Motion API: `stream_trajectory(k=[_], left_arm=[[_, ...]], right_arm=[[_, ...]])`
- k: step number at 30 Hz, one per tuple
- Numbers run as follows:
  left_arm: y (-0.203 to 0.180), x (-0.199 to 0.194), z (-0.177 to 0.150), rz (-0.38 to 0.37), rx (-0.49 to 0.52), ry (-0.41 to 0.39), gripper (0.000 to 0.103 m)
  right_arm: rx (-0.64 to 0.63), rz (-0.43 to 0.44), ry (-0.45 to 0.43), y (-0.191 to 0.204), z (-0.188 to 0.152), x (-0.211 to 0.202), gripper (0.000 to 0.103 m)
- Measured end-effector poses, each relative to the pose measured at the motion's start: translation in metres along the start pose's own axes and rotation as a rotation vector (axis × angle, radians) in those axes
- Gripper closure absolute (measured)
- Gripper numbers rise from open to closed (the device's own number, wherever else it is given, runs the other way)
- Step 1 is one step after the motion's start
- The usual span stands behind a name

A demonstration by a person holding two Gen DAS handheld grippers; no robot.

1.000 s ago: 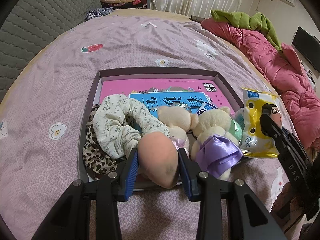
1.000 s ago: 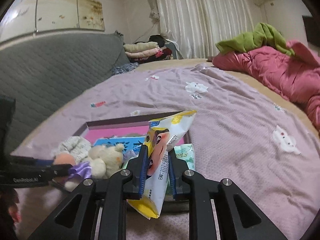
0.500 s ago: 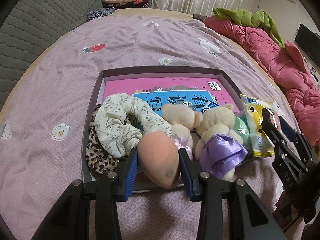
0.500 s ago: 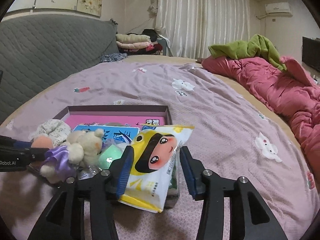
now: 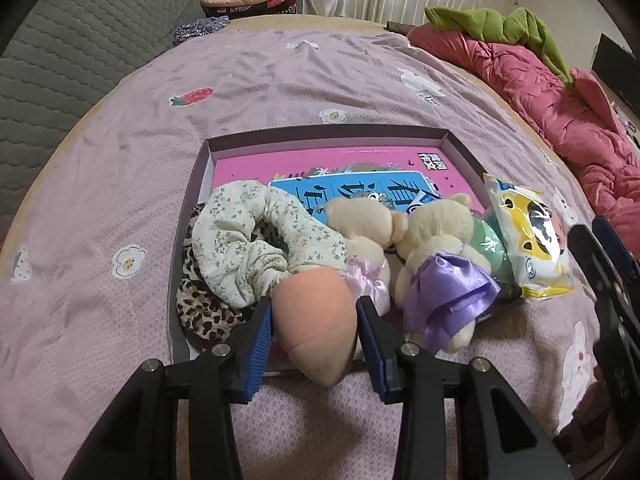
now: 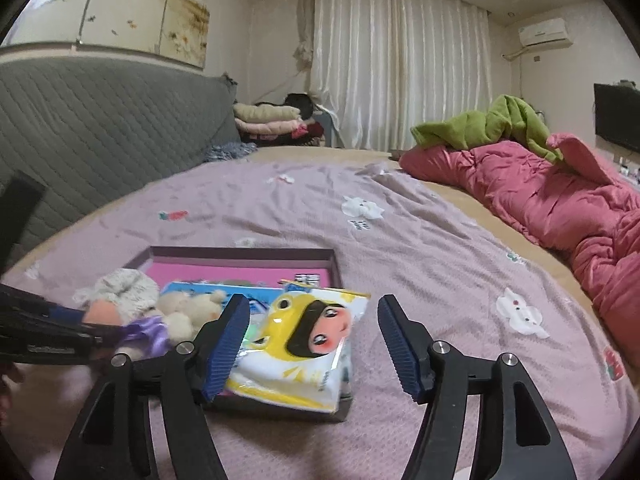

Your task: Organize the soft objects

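**Mei:** Since a second ago, the right gripper [image 6: 314, 344] has let go of the tissue pack [image 6: 302, 344]; its jaws were clamped on the wrapper then, and now they stand wide apart with the pack lying between them, touching neither pad as far as I can tell.

**Jun:** Start big. Where does everything sit?

**Mei:** On the bed [image 5: 280, 76], with the shallow box [image 5: 324, 130] in the middle of the purple sheet. Inside, at its near end, the soft things are heaped: a floral scrunchie [image 5: 256, 240] over a leopard-print one [image 5: 204, 304], then two plush bears [image 5: 432, 232], one with a purple ribbon [image 5: 448, 296]. The tissue pack rests on the box's near right corner, partly over the rim.

**Jun:** And the left gripper [image 5: 314, 328]?

**Mei:** Closed around the peach sponge [image 5: 316, 320], both blue pads pressing its sides. The sponge hangs over the box's near edge, against the scrunchies, not clearly set down.

**Jun:** What could go wrong?

**Mei:** Two things, I'd judge. The tissue pack is perched on the rim, so a nudge from the right gripper pulling back could tip it onto the sheet. And the sponge is rounded and springy; released this near the edge, with the heap crowding behind, it may roll out of the box.
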State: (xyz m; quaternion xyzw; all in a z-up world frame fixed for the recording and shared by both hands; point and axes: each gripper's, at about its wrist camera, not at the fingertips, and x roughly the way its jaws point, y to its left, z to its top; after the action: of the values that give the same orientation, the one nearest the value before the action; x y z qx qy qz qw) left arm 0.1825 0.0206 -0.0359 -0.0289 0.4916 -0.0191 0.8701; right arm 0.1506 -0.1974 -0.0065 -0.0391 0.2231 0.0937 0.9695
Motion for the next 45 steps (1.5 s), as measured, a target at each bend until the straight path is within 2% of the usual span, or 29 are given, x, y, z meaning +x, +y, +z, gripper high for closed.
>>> stream_trajectory(k=[5, 8, 15, 20, 24, 29, 39, 45], left_arm=[[-0.003, -0.003, -0.002, 0.010, 0.011, -0.011, 0.061], [-0.006, -0.006, -0.004, 0.001, 0.016, -0.014, 0.051], [-0.006, -0.017, -0.009, -0.007, 0.008, -0.042, 0.046], [-0.001, -0.027, -0.011, -0.007, -0.009, -0.074, 0.037], [0.004, -0.036, -0.011, -0.007, -0.029, -0.099, 0.037], [0.003, -0.048, -0.015, 0.050, -0.011, -0.126, 0.035], [0.004, -0.073, -0.027, 0.061, -0.039, -0.160, 0.035], [-0.002, -0.089, -0.039, 0.067, -0.020, -0.174, 0.035]], right_arm=[[-0.002, 0.040, 0.020, 0.010, -0.003, -0.007, 0.029], [-0.025, 0.040, 0.029, 0.018, -0.005, -0.009, 0.029], [-0.048, 0.052, 0.042, 0.032, -0.011, -0.015, 0.027], [-0.024, 0.050, 0.050, 0.032, -0.012, -0.018, 0.027], [0.017, 0.032, 0.061, 0.025, -0.013, -0.021, 0.026], [0.030, 0.015, 0.062, 0.023, -0.011, -0.030, 0.026], [0.003, 0.019, 0.056, 0.033, -0.009, -0.058, 0.026], [-0.011, 0.018, 0.061, 0.038, -0.009, -0.074, 0.026]])
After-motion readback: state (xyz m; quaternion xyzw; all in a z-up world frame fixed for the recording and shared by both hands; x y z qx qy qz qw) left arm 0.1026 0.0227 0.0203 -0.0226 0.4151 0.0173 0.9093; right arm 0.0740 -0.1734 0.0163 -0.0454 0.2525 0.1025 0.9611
